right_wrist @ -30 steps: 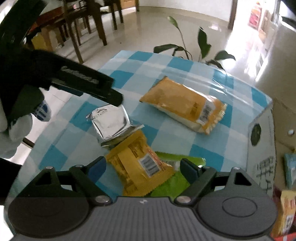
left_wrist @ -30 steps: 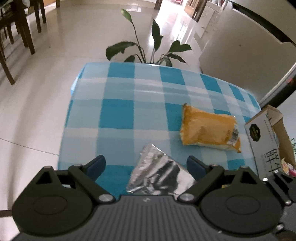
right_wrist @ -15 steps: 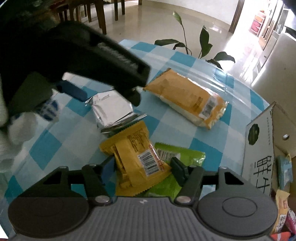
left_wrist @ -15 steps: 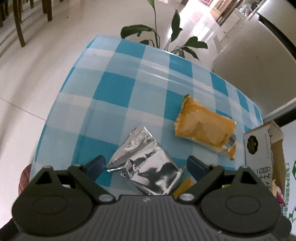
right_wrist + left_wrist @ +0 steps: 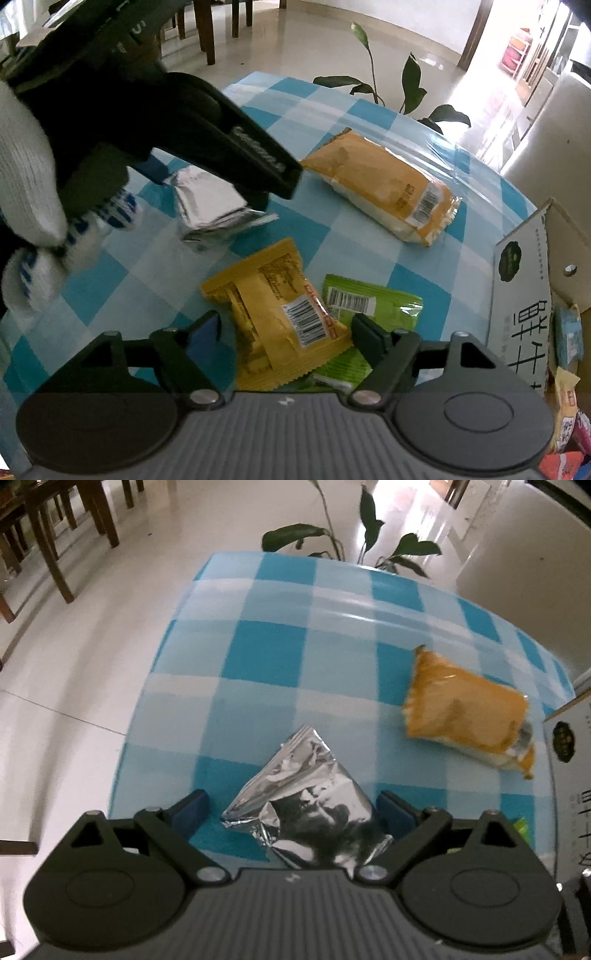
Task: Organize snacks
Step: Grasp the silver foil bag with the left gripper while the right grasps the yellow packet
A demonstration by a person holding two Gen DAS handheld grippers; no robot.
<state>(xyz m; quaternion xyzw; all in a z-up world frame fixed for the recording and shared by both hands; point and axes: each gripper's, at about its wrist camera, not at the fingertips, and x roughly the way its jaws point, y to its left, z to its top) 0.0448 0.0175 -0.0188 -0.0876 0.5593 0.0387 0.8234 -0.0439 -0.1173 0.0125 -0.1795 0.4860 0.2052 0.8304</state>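
Your left gripper (image 5: 291, 806), jaws wide, straddles the crumpled silver foil packet (image 5: 306, 805) on the checked table; close next. Your right gripper (image 5: 284, 332), also wide, straddles 1 yellow wrapped snack (image 5: 280, 321)

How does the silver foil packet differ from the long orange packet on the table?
The silver foil packet is crinkled, shiny and unprinted; the long orange packet is smooth, matte and carries a barcode. The foil packet sits between the open fingers of the left hand-held gripper; the orange one lies alone. Both rest on the checked tablecloth.
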